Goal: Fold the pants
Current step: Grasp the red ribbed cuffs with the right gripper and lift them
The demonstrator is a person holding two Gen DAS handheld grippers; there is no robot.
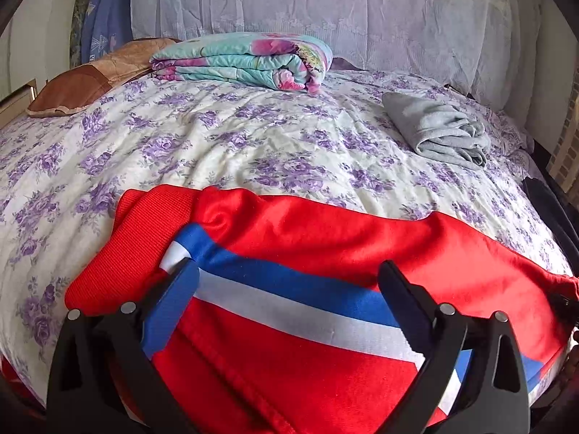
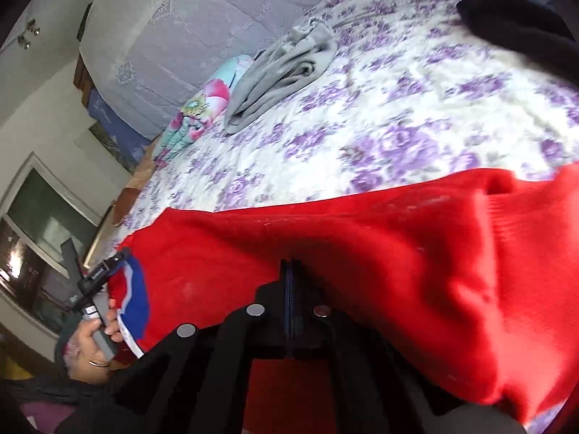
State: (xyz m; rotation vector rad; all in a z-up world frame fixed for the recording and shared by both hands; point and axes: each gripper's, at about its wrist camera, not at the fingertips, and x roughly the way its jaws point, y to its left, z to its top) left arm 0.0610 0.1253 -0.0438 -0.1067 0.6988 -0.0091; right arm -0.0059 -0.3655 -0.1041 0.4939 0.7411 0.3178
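Note:
Red pants [image 1: 307, 238] with a blue and white side stripe [image 1: 289, 300] lie across the near edge of the bed. My left gripper [image 1: 289, 275] is open, its two fingers straddling the stripe just above the cloth, near the ribbed red cuff [image 1: 126, 253]. In the right wrist view the pants [image 2: 362, 253] fill the lower frame. My right gripper [image 2: 290, 266] is shut, pinching a fold of the red cloth. The left gripper [image 2: 94, 289] shows there at the far left, held by a hand, at the striped end.
The bed has a purple-flowered sheet [image 1: 217, 137]. A folded grey garment [image 1: 441, 130] lies at the right, a folded floral blanket [image 1: 246, 61] at the back and a brown pillow [image 1: 79, 86] at the back left. A dark garment [image 2: 517, 18] lies at the far edge.

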